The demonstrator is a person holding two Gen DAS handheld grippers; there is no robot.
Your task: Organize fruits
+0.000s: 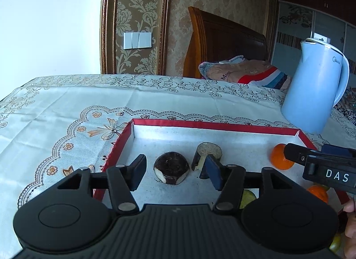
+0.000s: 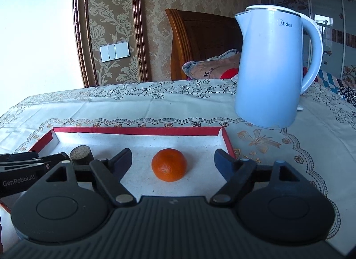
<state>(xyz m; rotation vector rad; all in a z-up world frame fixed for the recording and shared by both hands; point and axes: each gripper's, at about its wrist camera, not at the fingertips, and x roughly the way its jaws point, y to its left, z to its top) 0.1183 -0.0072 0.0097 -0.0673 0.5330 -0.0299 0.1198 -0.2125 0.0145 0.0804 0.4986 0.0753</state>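
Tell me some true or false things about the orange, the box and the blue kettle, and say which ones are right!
1. The orange sits inside the red-edged box. True.
2. The right gripper is squeezing the orange. False: its jaws are open, with the orange lying free between them.
3. The blue kettle stands inside the box. False: it stands on the tablecloth beyond the box.
4. The left gripper is open, and a dark brown fruit piece lies between its jaws. True.
5. The kettle is tipped over. False: it is upright.
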